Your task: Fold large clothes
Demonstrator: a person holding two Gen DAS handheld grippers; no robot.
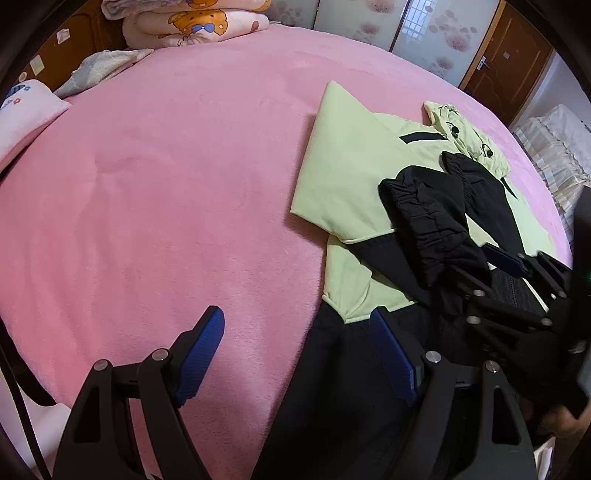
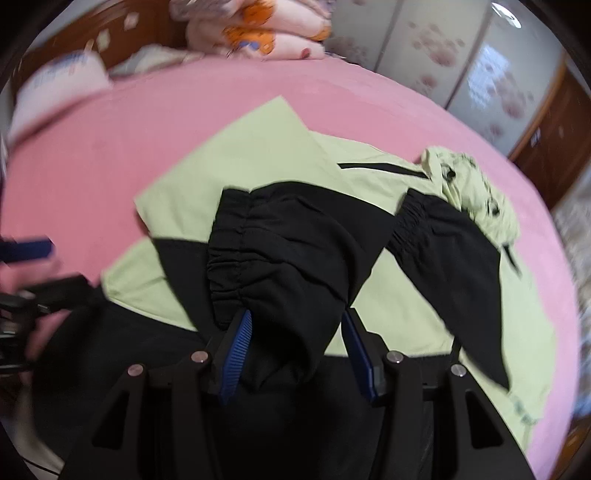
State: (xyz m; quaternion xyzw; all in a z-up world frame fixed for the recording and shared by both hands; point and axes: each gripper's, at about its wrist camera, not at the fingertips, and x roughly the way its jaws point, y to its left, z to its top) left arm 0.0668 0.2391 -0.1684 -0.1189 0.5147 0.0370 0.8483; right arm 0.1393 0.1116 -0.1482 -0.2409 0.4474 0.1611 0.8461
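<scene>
A lime-green and black jacket (image 1: 354, 177) lies spread on the pink bed (image 1: 166, 192), its hood (image 1: 469, 140) bunched at the far right. My right gripper (image 2: 295, 317) is shut on one black sleeve (image 2: 280, 258) just behind its gathered cuff, and the sleeve is folded over the jacket body. The other black sleeve (image 2: 454, 258) lies across the chest. The left wrist view shows the right gripper (image 1: 495, 273) at the right edge with the sleeve (image 1: 432, 221) draped from it. My left gripper (image 1: 295, 317) stands open at the jacket's black hem (image 1: 332, 387), nothing between its fingers.
Folded pink quilts (image 1: 192, 22) are stacked at the head of the bed, with a pink pillow (image 1: 26, 114) and a pale blanket (image 1: 99, 66) near them. Sliding wardrobe doors (image 1: 436, 37) and a wooden door (image 1: 506, 62) stand beyond the bed. A wide stretch of pink cover lies left of the jacket.
</scene>
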